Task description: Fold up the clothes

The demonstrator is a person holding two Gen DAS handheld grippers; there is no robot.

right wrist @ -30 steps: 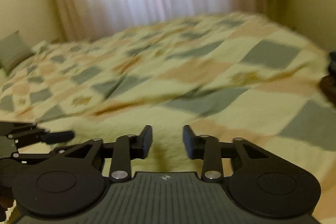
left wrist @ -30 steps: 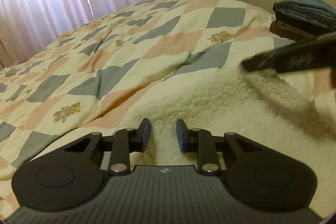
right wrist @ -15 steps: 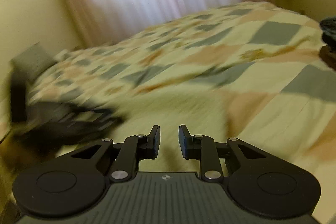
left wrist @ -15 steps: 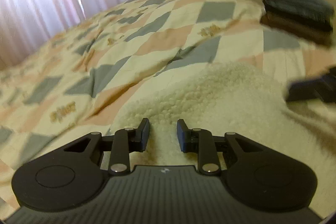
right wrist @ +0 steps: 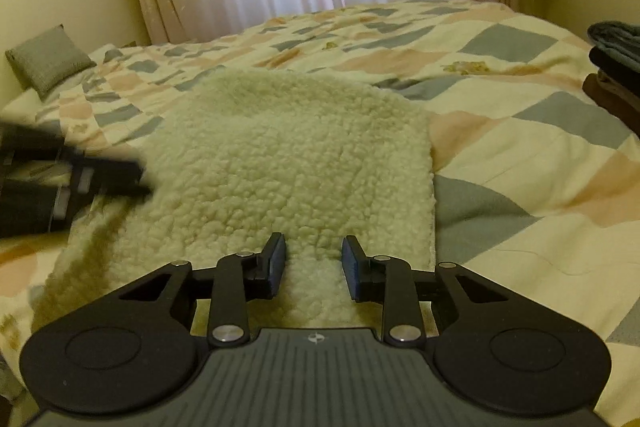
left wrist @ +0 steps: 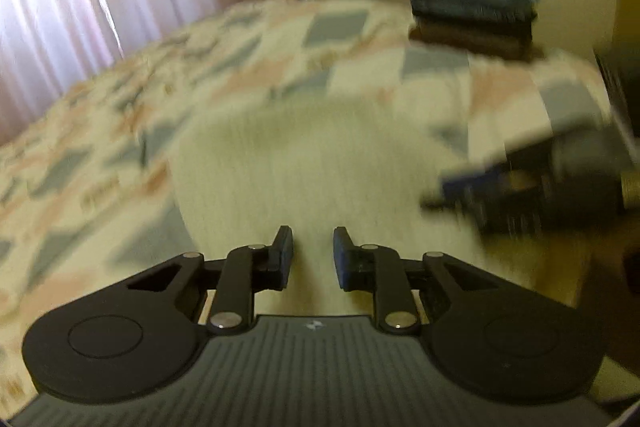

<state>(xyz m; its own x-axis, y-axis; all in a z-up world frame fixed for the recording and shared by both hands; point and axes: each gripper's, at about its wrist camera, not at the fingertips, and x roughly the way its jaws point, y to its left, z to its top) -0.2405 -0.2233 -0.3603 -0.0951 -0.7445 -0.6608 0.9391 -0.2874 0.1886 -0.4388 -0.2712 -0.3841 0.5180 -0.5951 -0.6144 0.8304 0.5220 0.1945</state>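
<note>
The fleece (right wrist: 288,155) lies flat on the bed (right wrist: 520,155), near edge. Both the right hand-held gripper (right wrist: 313,265) and the left hand-held gripper (left wrist: 312,257) are parted, empty. Soft, thick, light pile is judged; corners should be pinched. A stack (left wrist: 474,13) sits far right.

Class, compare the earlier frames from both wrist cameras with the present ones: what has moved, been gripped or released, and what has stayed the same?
The right gripper swung round to face the cream fleece garment, and its jaws, narrowed half a second ago, have opened again. The left gripper turned toward the stack of folded clothes, its jaws slightly wider. Nothing was gripped or released. The fleece stays on the patchwork quilt; the stack is unmoved.
</note>
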